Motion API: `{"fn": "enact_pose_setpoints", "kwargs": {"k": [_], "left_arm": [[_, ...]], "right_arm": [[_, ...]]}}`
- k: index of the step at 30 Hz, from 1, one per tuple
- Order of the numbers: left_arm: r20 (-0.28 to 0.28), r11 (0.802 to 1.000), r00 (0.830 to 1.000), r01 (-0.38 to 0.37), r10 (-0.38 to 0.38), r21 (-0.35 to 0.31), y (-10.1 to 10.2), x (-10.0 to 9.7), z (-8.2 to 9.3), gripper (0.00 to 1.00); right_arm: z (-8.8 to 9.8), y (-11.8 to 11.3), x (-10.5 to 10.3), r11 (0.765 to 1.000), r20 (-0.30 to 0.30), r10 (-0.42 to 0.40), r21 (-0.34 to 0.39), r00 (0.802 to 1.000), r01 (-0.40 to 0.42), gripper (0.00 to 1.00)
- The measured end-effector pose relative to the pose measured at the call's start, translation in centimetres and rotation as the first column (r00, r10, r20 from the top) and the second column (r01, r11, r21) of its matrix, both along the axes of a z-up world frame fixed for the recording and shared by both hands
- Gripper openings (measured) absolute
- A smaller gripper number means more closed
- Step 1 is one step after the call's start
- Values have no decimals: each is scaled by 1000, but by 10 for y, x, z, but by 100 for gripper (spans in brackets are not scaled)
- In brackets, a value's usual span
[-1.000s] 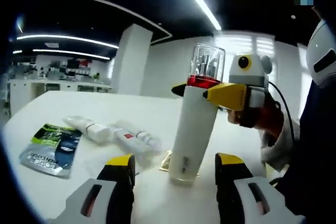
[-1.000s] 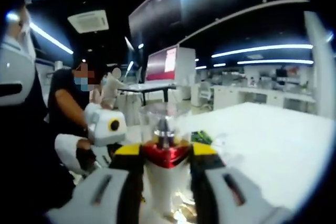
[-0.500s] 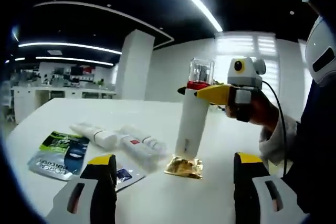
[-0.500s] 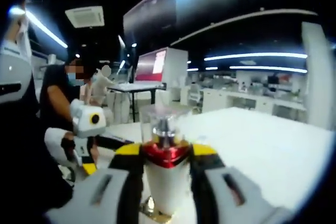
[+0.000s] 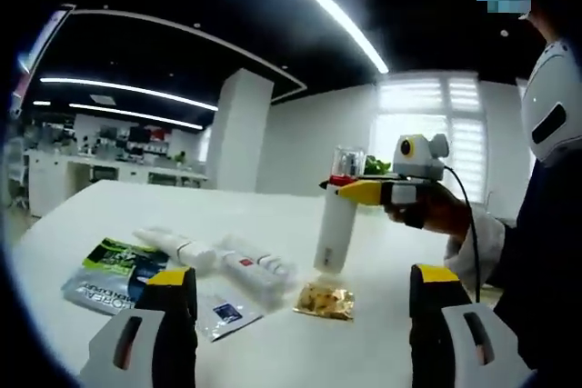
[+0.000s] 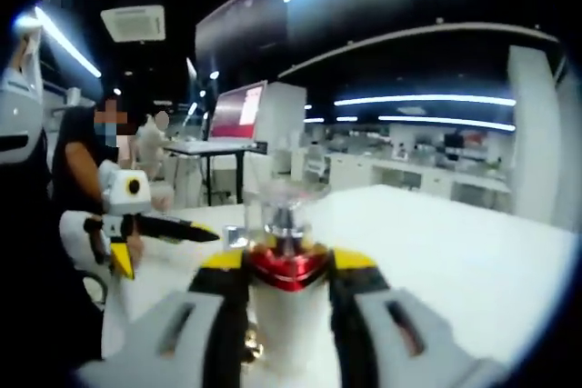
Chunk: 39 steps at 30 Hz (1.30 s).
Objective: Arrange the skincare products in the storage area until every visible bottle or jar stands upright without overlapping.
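White tabletop (image 5: 273,352) spread out ahead of the left gripper (image 5: 296,315), whose yellow-tipped jaws stood wide apart with nothing between them and bare surface in the gap. Just past that gap lay a small gold sachet (image 5: 324,300), and to its left a blue-and-white sachet (image 5: 221,312) and a larger green-and-dark packet (image 5: 114,268), all flat. Behind them two white tubes (image 5: 211,254) lay on their sides, close together. The table's curved left edge ran near the packet, while the far half of the top stayed open.

Beyond the gold sachet, the white pump bottle (image 5: 334,224) with a red collar and clear cap stood upright; whether its base touched the table could not be told. The right gripper (image 5: 350,190) clamped its neck from the right, held by a person's hand (image 5: 436,211).

From the right gripper view, the same bottle (image 6: 286,306) sat between that gripper's (image 6: 286,270) jaws, which pressed on either side of the red collar. To its right, white table (image 6: 455,261) stretched wide and unobstructed; to its left, the left gripper (image 6: 168,227) hung well apart from the bottle.
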State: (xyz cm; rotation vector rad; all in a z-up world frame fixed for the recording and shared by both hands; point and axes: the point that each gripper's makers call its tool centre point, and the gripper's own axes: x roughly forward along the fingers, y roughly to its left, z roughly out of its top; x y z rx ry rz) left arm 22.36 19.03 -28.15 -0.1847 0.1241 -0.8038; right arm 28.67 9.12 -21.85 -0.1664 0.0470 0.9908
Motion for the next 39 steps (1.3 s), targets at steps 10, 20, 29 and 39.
{"fn": "enact_pose_setpoints", "kwargs": {"k": [10, 20, 29, 39], "left_arm": [[-26, 999, 1000, -14, 15, 49, 0, 0, -11, 99], [-50, 995, 998, -29, 34, 92, 1, 4, -16, 100], [-46, 985, 996, -66, 74, 159, 15, 8, -20, 100], [-44, 978, 994, -88, 98, 191, 24, 10, -26, 100]], "right_arm": [[-6, -25, 13, 999, -14, -49, -10, 999, 49, 33], [-12, -50, 22, 993, -43, -116, -2, 992, 116, 33], [-15, -72, 36, 987, -51, -161, 3, 986, 161, 33], [-15, -91, 44, 981, -36, -195, 13, 980, 196, 33]]}}
